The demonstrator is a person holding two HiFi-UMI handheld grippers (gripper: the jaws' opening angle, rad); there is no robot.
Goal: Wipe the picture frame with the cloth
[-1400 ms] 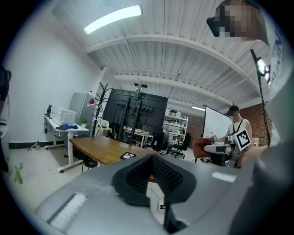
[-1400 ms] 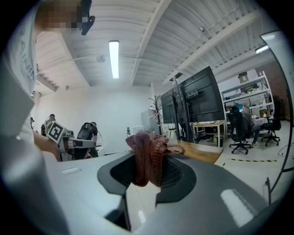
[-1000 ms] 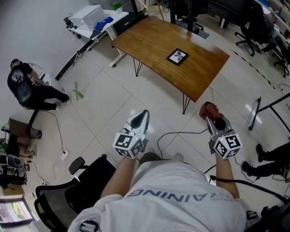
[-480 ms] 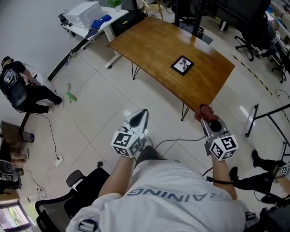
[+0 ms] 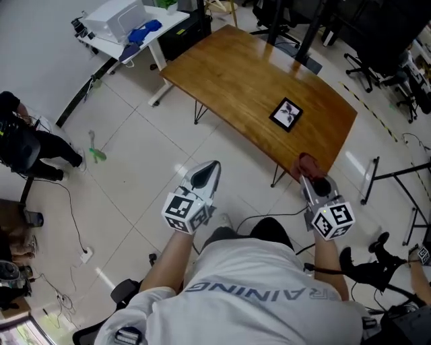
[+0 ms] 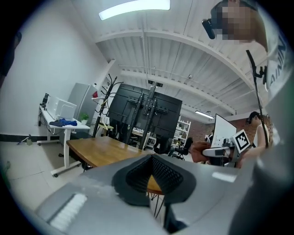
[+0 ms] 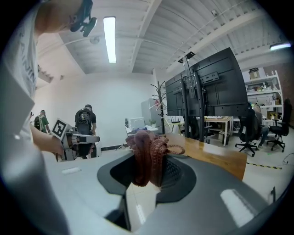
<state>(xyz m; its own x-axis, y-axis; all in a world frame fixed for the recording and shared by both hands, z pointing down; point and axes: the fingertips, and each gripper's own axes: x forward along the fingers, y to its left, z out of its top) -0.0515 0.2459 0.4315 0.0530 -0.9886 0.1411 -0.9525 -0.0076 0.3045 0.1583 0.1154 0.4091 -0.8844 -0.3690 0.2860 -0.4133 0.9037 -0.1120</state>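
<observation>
The right hand-held gripper [image 7: 149, 170] is clamped on the cloth [image 7: 146, 153], a reddish-brown knitted piece bunched between the black pads and spilling out above them, with one loose loop hanging toward the right. In the head view it is held over the near right corner of the desk [image 5: 242, 71], apart from the picture frame [image 5: 286, 114]. The left hand-held gripper [image 6: 152, 160] has its jaws drawn together with nothing between them; it is held over the floor [image 5: 135, 135], near the person's body and left of the desk.

The picture frame lies flat on the right part of the desk, closer to the near edge than to the far one. It is a small dark square frame, set at an angle to the desk's edges, around a pale picture with dark shapes too small to make out.

The desk is a long slab of warm brown wood with a slight shine, standing on thin black wire legs. The frame is the only thing on it. The floor is large pale tiles, with a black cable [image 5: 269, 212] looping across it near the person's feet and a small green thing [image 5: 95, 153] lying at the left.

At the far left stands a white desk [image 5: 158, 30] carrying a white box [image 5: 113, 19] and something blue [image 5: 141, 30]. A person in black [image 5: 23, 145] sits at the left edge. Black office chairs [image 5: 377, 64] stand at the far right, and the left gripper view shows a tall rack of black screens [image 6: 147, 112] beyond the desk, under a white ribbed ceiling with strip lights
</observation>
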